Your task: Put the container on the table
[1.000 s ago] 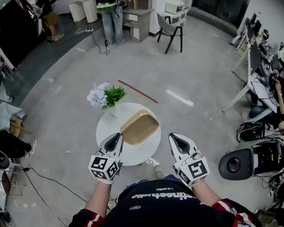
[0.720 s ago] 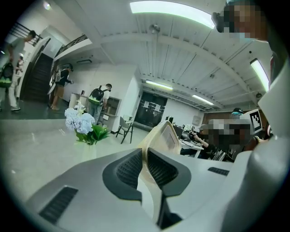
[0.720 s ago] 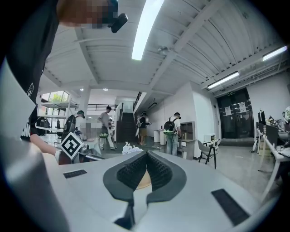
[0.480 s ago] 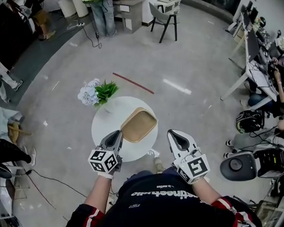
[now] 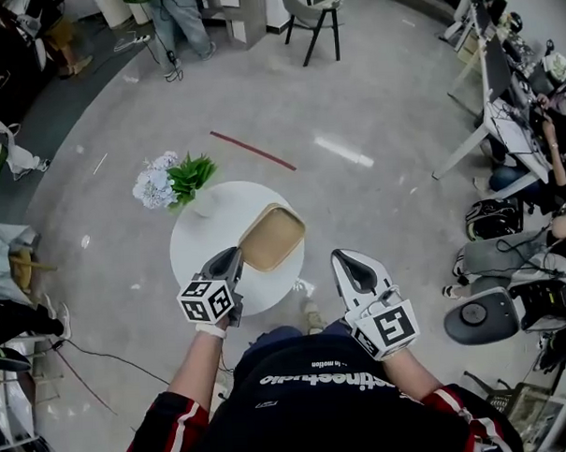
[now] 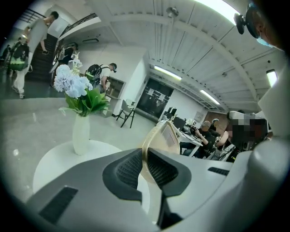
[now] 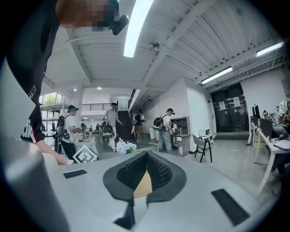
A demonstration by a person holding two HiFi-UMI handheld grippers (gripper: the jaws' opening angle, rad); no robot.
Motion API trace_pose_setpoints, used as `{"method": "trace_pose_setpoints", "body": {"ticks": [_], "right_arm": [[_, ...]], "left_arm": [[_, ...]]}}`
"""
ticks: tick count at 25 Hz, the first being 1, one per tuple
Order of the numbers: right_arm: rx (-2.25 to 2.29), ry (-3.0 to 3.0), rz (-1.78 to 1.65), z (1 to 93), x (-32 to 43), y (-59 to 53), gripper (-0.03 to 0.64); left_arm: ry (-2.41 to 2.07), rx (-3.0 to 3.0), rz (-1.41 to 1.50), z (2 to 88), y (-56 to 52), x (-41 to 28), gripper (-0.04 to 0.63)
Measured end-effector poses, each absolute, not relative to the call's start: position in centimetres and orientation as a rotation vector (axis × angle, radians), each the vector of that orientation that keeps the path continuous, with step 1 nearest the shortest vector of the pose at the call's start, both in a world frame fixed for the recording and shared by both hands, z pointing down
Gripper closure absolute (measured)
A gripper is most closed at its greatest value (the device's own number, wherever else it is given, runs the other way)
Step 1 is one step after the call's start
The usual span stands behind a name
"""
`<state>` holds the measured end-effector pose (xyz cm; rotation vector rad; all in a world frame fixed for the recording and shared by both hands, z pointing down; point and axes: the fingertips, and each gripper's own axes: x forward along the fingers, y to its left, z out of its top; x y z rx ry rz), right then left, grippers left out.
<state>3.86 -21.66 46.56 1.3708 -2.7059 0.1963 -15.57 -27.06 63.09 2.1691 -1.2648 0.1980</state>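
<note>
A shallow tan container [image 5: 272, 237] hangs over the right half of the round white table [image 5: 195, 245]. My left gripper [image 5: 230, 261] is shut on its near rim. In the left gripper view the container [image 6: 166, 135] rises tilted beyond the left gripper [image 6: 145, 156], its thin edge pinched between the dark pads. Whether its underside touches the tabletop I cannot tell. My right gripper [image 5: 351, 262] hovers off the table's right edge, shut and holding nothing. In the right gripper view the right gripper [image 7: 146, 156] has its pads meeting at the tips.
A white vase of pale flowers [image 5: 169, 181] stands at the table's far left edge, also seen as the vase [image 6: 81, 133]. A red strip [image 5: 252, 150] lies on the floor beyond. A chair [image 5: 311, 13], desks with seated people [image 5: 533, 163] and a black round device [image 5: 479, 319] surround the spot.
The head view has swung, so table and container sit higher and further left in frame. The left gripper keeps its hold on the container. The right gripper stays shut beside it.
</note>
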Motion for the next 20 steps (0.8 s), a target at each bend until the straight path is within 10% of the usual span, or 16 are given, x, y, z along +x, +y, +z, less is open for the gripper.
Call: {"method": "trace_pose_setpoints", "body": {"ticks": [20], "right_arm": [[1.420,-2.664,0.257,48.6,7.8,-25.8,0.606]], "left_arm": [[-1.197,1.840,0.192,74.5,-31.1,-14.7,0.545]]}}
